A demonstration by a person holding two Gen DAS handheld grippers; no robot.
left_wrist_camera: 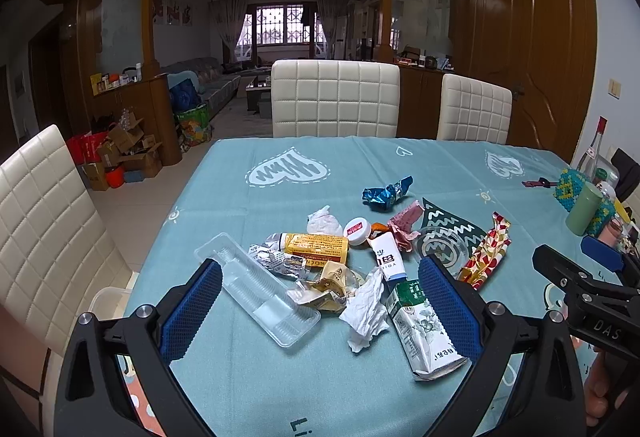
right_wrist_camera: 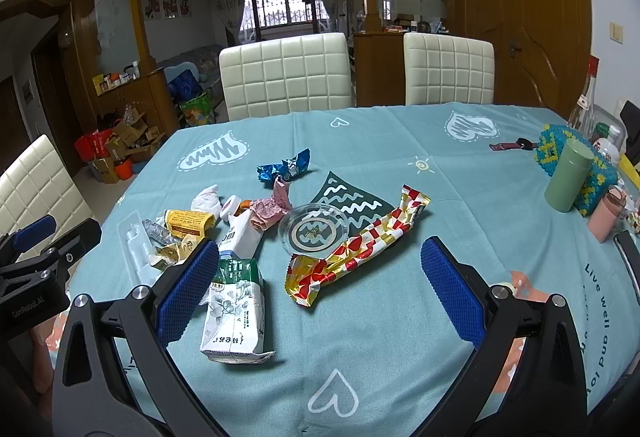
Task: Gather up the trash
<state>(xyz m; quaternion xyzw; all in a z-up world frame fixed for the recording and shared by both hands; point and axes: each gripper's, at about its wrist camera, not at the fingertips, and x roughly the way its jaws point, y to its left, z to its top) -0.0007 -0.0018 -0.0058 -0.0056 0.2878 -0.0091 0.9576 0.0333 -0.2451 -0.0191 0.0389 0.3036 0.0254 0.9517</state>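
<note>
L gripper [left_wrist_camera: 320, 301] is sitting w/ its blue-padded fingers [left_wrist_camera: 192, 309] spread wide, gripping nothing, hovering low over the near edge of the trash pile. Between the pads: a clear plastic tray [left_wrist_camera: 258, 289] lying at an angle, a crumpled white tissue [left_wrist_camera: 366, 307] just beside it, and a green-and-white carton [left_wrist_camera: 424, 333] lying flat w/ its right side partly behind the right pad. Cannot tell if any pad is touching anything.

R gripper [right_wrist_camera: 320, 289] is also standing wide open, empty. The same carton [right_wrist_camera: 234, 311] is lying just inside its left finger [right_wrist_camera: 188, 289]; a red/gold/white wrapper [right_wrist_camera: 356, 245] is stretching diagonally through the gap, apart from both pads. Each gripper is showing at the edge of the other's view.

Farther out in the pile: yellow packet [left_wrist_camera: 316, 247], crinkled foil scrap [left_wrist_camera: 276, 259], tan wrappers [left_wrist_camera: 330, 287], white tube [left_wrist_camera: 386, 257], small white round lid [left_wrist_camera: 358, 231], pink wrapper [left_wrist_camera: 404, 227], wadded white tissue [left_wrist_camera: 324, 221]. A clear glass dish [right_wrist_camera: 314, 231] is sitting just beside the red/gold wrapper, and a blue foil wrapper [right_wrist_camera: 284, 167] is lying alone a bit beyond the rest.

Everything is resting on a teal tablecloth [right_wrist_camera: 460, 197] w/ heart prints. At the far right: green cylindrical cup [right_wrist_camera: 568, 177], beaded blue-yellow box [right_wrist_camera: 600, 177], pink cup [right_wrist_camera: 606, 217], glass bottle [right_wrist_camera: 584, 97]. White quilted chairs [left_wrist_camera: 336, 99] are standing around the table.
</note>
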